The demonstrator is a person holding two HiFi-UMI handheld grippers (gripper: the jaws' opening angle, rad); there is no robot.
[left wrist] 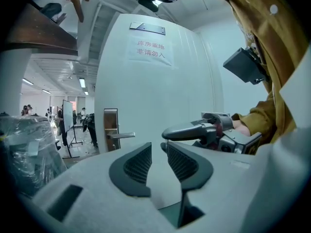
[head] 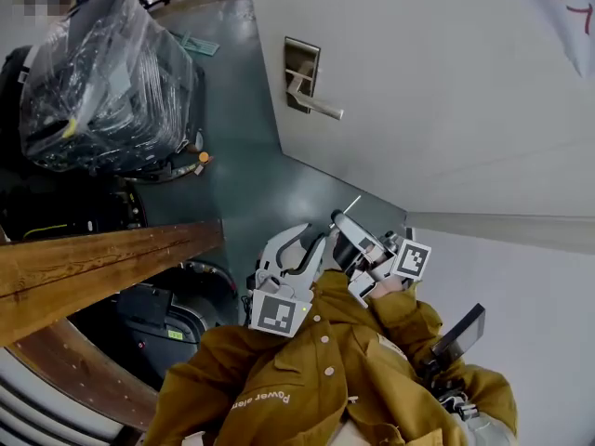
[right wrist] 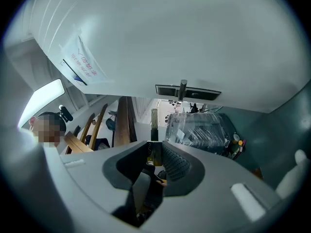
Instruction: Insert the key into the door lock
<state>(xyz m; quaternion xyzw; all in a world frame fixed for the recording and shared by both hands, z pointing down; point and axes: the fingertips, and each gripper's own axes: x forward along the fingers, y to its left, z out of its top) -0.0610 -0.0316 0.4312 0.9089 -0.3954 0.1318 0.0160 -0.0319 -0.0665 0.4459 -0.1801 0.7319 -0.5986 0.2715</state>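
Observation:
The white door [head: 437, 91] carries a metal lock plate [head: 301, 68] with a lever handle [head: 316, 105]. In the head view my two grippers hang side by side below it, well short of the door. My right gripper [head: 340, 221] is shut on a slim brass key [right wrist: 154, 123], whose blade sticks out past the jaws toward the lock plate [right wrist: 187, 92]. The key shows as a thin line [head: 350, 203] in the head view. My left gripper [left wrist: 156, 149] is open with nothing between its pads; it looks at the lock plate [left wrist: 111, 127] and handle [left wrist: 121, 136], with the right gripper [left wrist: 194, 130] beside it.
A black machine wrapped in clear plastic [head: 107, 72] stands left of the door on the grey-green floor. Wooden beams [head: 102, 268] cross the lower left. A paper sign [left wrist: 151, 51] hangs high on the door. People stand far back in the hall [left wrist: 90, 125].

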